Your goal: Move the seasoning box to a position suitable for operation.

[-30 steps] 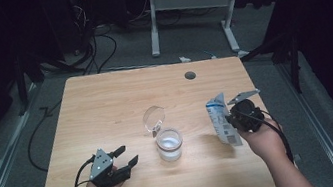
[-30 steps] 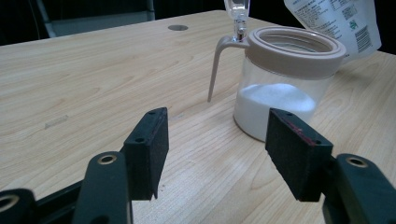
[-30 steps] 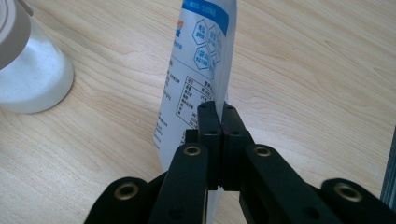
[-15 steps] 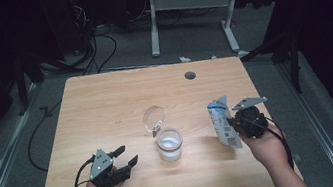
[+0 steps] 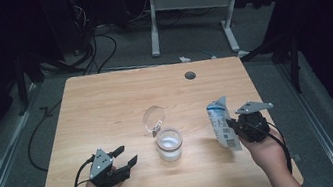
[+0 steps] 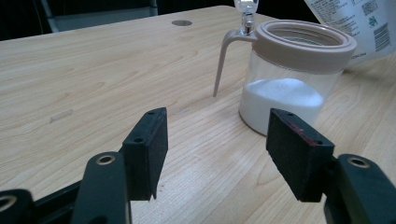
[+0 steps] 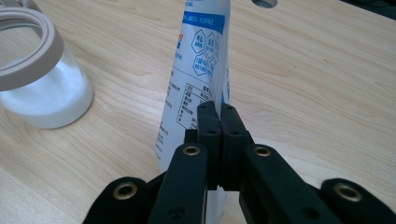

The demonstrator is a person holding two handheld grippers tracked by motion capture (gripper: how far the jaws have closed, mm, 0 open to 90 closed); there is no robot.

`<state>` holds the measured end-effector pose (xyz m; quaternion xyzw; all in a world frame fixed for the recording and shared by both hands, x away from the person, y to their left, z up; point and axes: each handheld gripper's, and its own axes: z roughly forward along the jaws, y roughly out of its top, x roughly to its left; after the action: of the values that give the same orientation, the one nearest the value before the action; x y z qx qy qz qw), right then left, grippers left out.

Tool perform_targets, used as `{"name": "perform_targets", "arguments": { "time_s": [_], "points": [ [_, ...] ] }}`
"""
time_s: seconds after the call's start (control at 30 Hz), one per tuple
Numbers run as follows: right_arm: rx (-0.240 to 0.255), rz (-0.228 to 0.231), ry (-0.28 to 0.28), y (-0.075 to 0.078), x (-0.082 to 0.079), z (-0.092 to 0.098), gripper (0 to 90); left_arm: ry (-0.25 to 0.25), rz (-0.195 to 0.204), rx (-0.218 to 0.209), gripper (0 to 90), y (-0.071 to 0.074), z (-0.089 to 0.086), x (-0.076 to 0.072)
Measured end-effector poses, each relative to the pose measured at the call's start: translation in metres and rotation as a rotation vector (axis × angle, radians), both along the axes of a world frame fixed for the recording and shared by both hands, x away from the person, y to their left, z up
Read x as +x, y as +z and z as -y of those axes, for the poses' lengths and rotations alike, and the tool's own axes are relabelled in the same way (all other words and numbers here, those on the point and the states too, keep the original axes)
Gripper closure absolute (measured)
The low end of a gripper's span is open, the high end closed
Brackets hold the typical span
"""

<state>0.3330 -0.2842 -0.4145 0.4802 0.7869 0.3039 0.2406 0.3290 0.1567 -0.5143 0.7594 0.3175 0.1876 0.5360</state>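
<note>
White powder half fills the jar (image 6: 289, 88) beyond the left gripper's (image 6: 229, 154) spread jaws; right gripper (image 7: 219, 126) pinches the printed pouch (image 7: 198, 70); high view adds the whole table (image 5: 105, 103).

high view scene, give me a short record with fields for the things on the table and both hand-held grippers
surface: wooden table
jar: clear jar with beige rim, white powder inside, its hinged lid open
pouch: white and blue pouch, upright, right of the jar
left hand-held gripper: open, holding nothing, resting left of the jar
right hand-held gripper: shut on the pouch edge
</note>
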Motion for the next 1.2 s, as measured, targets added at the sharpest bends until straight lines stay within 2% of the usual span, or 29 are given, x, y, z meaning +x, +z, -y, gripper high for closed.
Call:
{"name": "perform_targets", "arguments": {
  "time_s": [0.17, 0.27, 0.43, 0.57, 0.67, 0.77, 0.93, 1.0, 1.07, 1.2],
  "points": [
    [0.016, 0.037, -0.001, -0.004, -0.005, 0.002, 89.6, 0.014, -0.005, -0.002, 39.3, 0.000, -0.004, 0.001],
    [0.027, 0.075, -0.003, -0.007, -0.009, 0.002, 89.6, 0.037, -0.014, -0.012, 39.3, 0.001, -0.010, 0.004],
    [0.030, 0.137, 0.009, -0.015, -0.014, 0.000, 89.7, 0.087, -0.017, 0.010, 39.4, 0.000, -0.024, 0.005],
    [0.093, 0.176, 0.016, -0.027, -0.016, -0.001, 90.0, 0.107, -0.043, 0.020, 39.4, -0.002, -0.036, 0.004],
    [0.119, 0.208, 0.022, -0.034, -0.019, -0.001, 90.0, 0.123, -0.046, 0.033, 39.4, -0.003, -0.044, 0.001],
    [0.146, 0.244, 0.025, -0.039, -0.021, 0.000, 90.0, 0.160, -0.051, 0.053, 39.3, -0.006, -0.056, -0.002],
    [0.192, 0.294, 0.025, -0.046, -0.025, 0.003, 90.0, 0.212, -0.086, 0.039, 39.3, -0.009, -0.073, -0.007],
    [0.196, 0.299, 0.028, -0.042, -0.026, 0.006, 90.0, 0.227, -0.092, 0.027, 39.3, -0.009, -0.077, -0.009],
    [0.264, 0.330, 0.018, -0.036, -0.031, 0.015, 90.0, 0.229, -0.091, 0.030, 39.3, -0.008, -0.079, -0.012],
    [0.275, 0.351, 0.012, -0.034, -0.034, 0.022, 90.0, 0.232, -0.091, 0.038, 39.3, -0.010, -0.080, -0.016]
  ]
}}
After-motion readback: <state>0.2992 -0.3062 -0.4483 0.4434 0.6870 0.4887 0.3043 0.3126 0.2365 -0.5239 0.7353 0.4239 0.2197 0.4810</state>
